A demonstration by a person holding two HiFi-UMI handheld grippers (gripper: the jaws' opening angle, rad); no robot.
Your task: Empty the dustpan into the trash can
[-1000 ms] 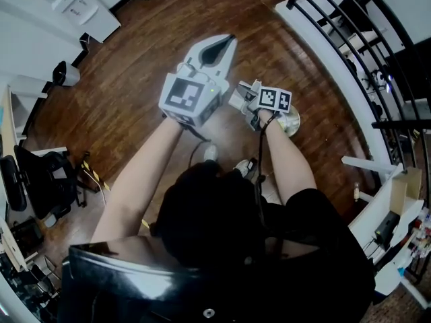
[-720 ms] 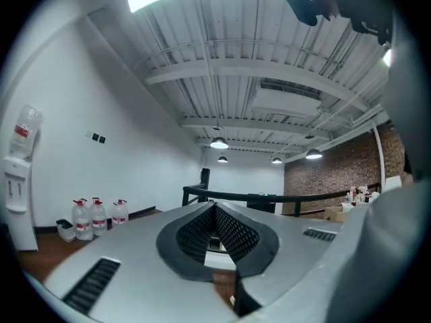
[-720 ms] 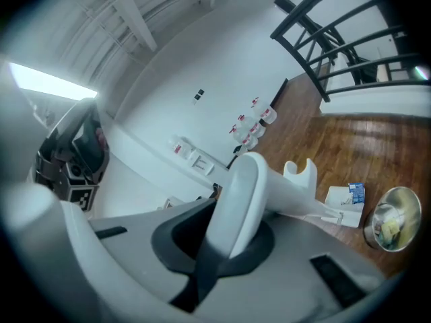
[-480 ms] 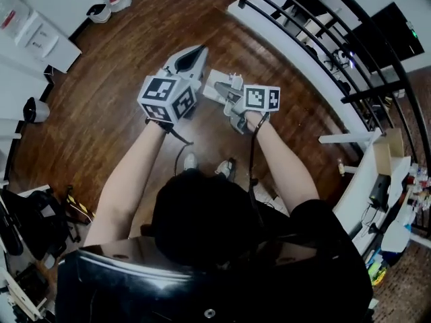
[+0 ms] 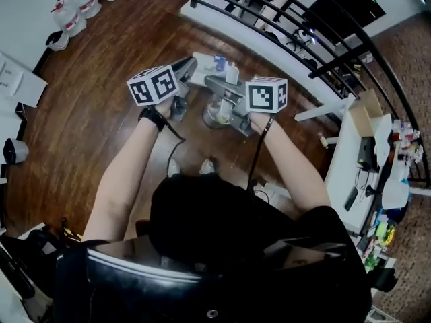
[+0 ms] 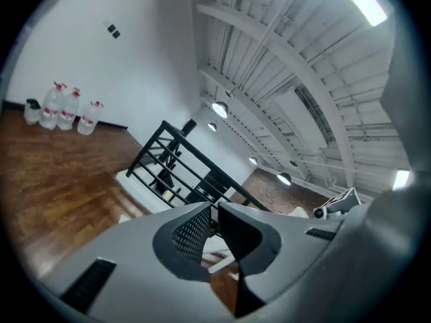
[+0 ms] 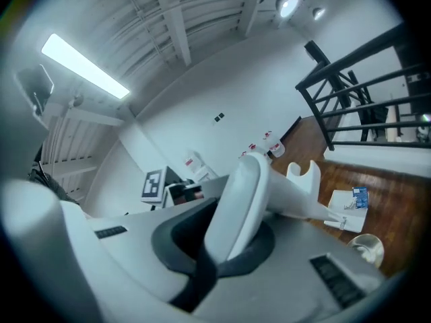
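My right gripper [image 5: 227, 91] is shut on the white handle [image 7: 244, 195] of the dustpan [image 5: 201, 77], which it holds in the air near a black railing. In the right gripper view [image 7: 225, 244] the handle runs forward to the pan [image 7: 347, 210], which holds a blue scrap and other small litter. A round trash can [image 5: 217, 113] with a pale liner stands on the wood floor just below; it also shows as a trash can [image 7: 367, 249] under the pan. My left gripper [image 5: 186, 64] hovers left of the pan; its jaws [image 6: 214, 215] have just been opening to a narrow gap with nothing between them.
A black railing [image 5: 283, 25] on a white ledge runs across the far side. Water jugs [image 5: 75, 11] stand by the far left wall. A cluttered white table [image 5: 377, 160] is at the right. My feet show on the floor below the grippers.
The right gripper has lifted the dustpan up over the trash can. The left gripper has rolled and sunk beside it. The railing and the can have come closer in view.
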